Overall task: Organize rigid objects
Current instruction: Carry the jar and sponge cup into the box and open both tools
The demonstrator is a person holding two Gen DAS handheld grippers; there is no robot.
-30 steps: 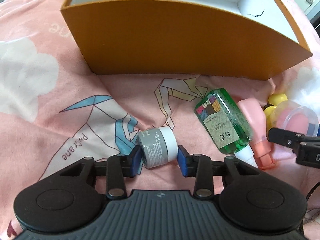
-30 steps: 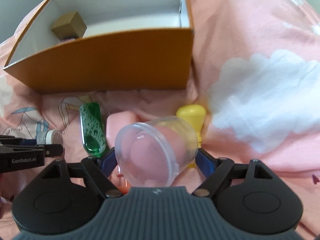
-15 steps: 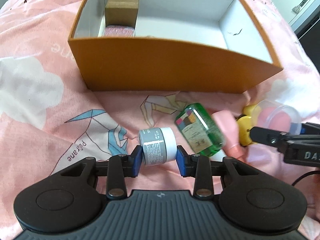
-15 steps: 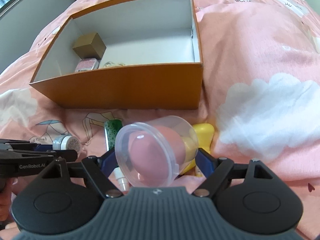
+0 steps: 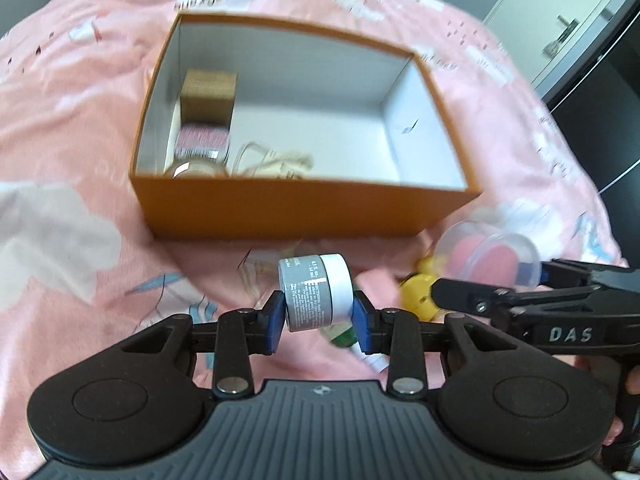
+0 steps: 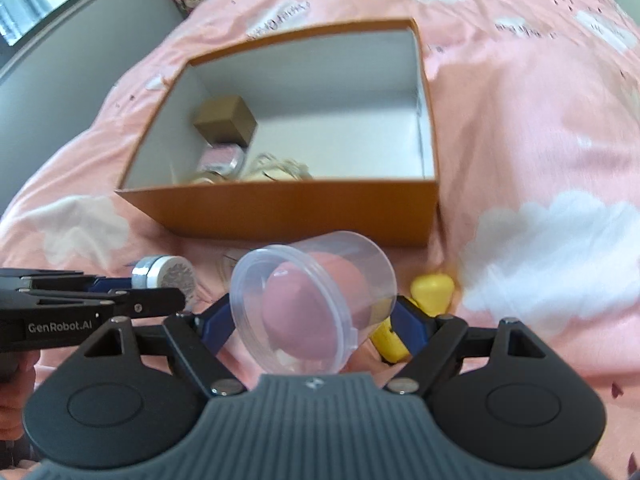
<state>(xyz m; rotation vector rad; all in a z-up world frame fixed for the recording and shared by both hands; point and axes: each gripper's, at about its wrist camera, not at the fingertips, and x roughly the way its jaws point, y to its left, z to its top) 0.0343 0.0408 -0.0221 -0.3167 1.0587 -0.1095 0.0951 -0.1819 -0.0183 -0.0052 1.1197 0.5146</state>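
Observation:
My left gripper (image 5: 318, 316) is shut on a small grey jar with a white lid (image 5: 316, 293) and holds it in the air in front of the orange box (image 5: 304, 208). My right gripper (image 6: 316, 320) is shut on a clear plastic cup holding a pink sponge (image 6: 312, 300), also raised, near the box's front wall (image 6: 280, 212). The grey jar shows at the left of the right wrist view (image 6: 166, 276), and the cup at the right of the left wrist view (image 5: 488, 256). The box holds a brown cube (image 5: 208, 90), a pink-lidded jar (image 5: 204, 142) and a coil of string (image 5: 272, 162).
A yellow object (image 6: 430, 292) lies on the pink bedding (image 6: 540, 140) below my right gripper. A green bottle (image 5: 344, 336) lies under my left gripper, mostly hidden. The right half of the box floor (image 5: 320, 132) is bare white.
Both grippers have risen with their loads and now look down into the box. The bottles on the bedding have dropped mostly out of sight below them.

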